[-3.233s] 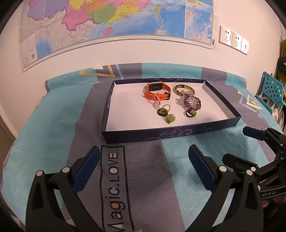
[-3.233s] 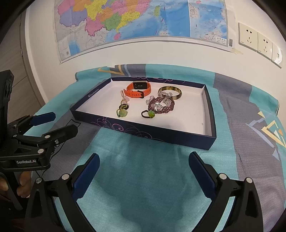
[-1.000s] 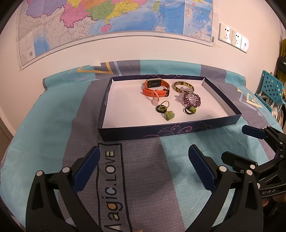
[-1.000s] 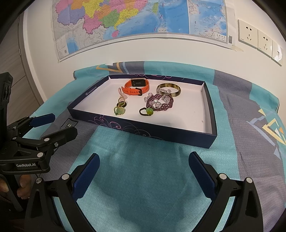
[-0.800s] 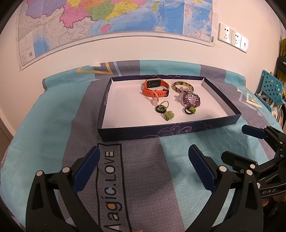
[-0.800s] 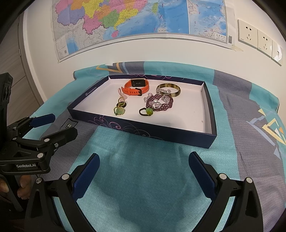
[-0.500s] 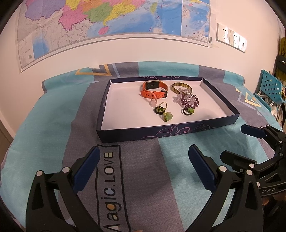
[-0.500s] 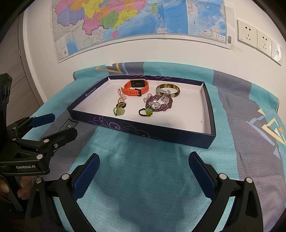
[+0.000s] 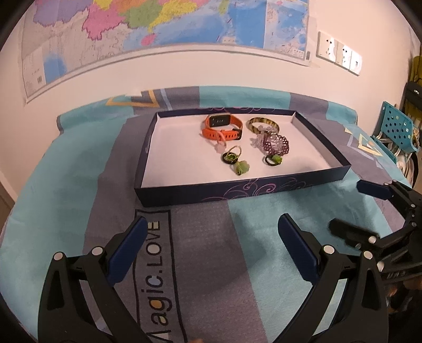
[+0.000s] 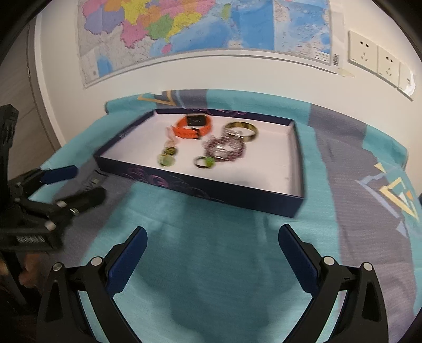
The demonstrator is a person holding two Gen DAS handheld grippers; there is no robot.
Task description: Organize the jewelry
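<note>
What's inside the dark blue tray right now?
Inside the dark blue tray: an orange smartwatch, a gold bangle, a purple beaded bracelet and green-stone rings. Whatever lies beneath the bracelet pile is hidden.

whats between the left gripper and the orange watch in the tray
In the left wrist view: from the left gripper, printed cloth, the tray front wall, then white floor and a small ring before the orange watch.

A lived-in room at home: a big coloured wall map fills the upper frame, wall sockets at upper right, a patterned cloth covers the desk, a teal perforated chair far right.
</note>
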